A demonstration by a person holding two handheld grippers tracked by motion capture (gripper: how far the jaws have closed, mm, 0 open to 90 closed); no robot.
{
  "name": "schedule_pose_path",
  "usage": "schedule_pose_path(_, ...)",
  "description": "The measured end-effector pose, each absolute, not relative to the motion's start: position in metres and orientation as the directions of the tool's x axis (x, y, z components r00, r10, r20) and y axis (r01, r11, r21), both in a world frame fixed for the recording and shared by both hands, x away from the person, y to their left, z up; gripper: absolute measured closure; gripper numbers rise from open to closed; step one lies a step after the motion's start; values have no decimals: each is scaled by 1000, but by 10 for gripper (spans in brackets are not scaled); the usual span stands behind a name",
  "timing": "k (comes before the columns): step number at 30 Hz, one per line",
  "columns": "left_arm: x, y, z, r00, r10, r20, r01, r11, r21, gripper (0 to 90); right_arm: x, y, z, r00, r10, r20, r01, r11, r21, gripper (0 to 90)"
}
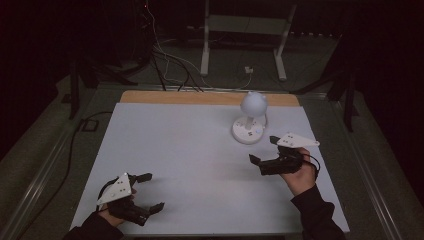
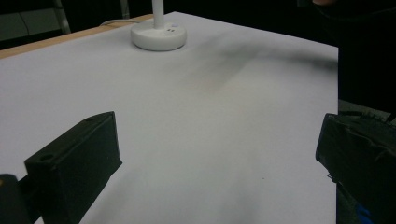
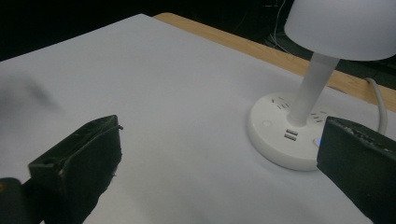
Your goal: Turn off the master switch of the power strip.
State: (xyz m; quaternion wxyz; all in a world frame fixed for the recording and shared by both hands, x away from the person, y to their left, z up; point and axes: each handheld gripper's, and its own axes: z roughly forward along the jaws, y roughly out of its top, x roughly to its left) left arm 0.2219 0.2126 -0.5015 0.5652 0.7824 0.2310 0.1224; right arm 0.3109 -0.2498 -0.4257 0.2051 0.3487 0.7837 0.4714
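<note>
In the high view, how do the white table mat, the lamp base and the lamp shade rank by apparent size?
1. White table mat, by far the largest.
2. Lamp base.
3. Lamp shade, only slightly smaller than the base. It sits higher, nearer the camera, so this order is unsure.

Probably a lab, dark room, loose floor cables [image 1: 170, 60], metal stand legs [image 1: 205, 45], white-covered table [image 1: 190, 150]

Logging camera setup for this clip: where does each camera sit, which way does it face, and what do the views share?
High view: above the person's side, facing forward and down on the table; forearms, left gripper, right gripper.
Left gripper view: on the left gripper, facing across the table to the lamp.
Right gripper view: on the right gripper, close to the lamp.
All share the lamp.
</note>
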Motion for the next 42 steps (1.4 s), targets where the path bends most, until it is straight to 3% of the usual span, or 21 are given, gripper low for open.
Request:
schedule_pose_path(30, 221, 213, -501, 865, 497, -70, 221, -253, 942, 4, 379, -260, -445, -628, 776, 53, 431, 290, 855, 0)
schedule_pose_path(42, 221, 213, -501, 864, 498, -70, 225, -258, 940, 4, 404, -270, -459, -541, 837, 85, 474, 219, 853, 0)
